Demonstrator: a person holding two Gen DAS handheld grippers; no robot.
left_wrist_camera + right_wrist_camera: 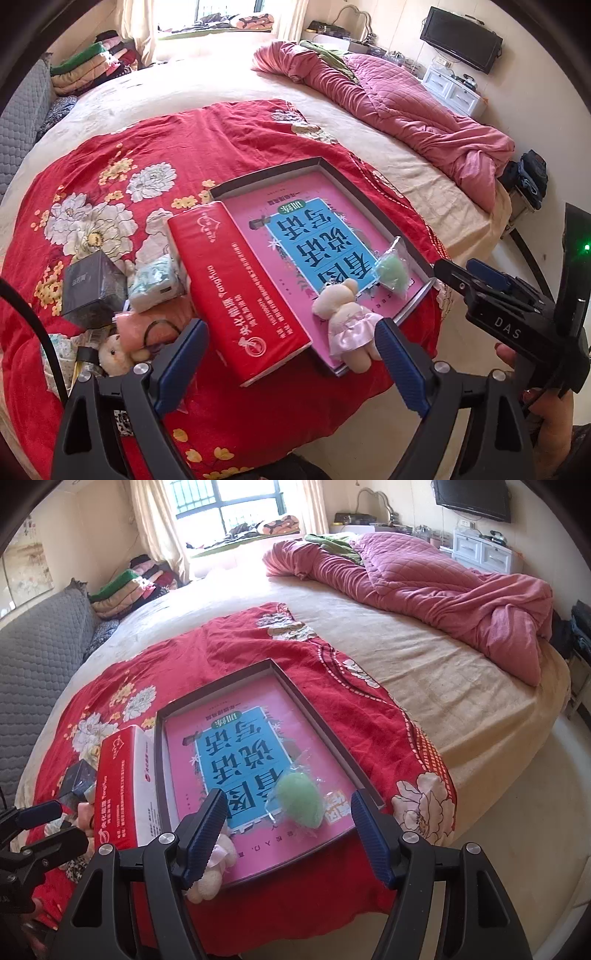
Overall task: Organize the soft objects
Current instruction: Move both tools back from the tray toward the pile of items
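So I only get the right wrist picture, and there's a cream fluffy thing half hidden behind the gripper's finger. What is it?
Observer: A small plush bear in a pink dress. It lies on the near corner of the tray, legs over its rim.
Operator: Is anything hiding on the far side of that red box?
Observer: Yes, a second small bear, a pink plush and a dark box, heaped together.
Operator: Is the other gripper carrying something?
Observer: No. The left gripper is open, with nothing between its fingers.
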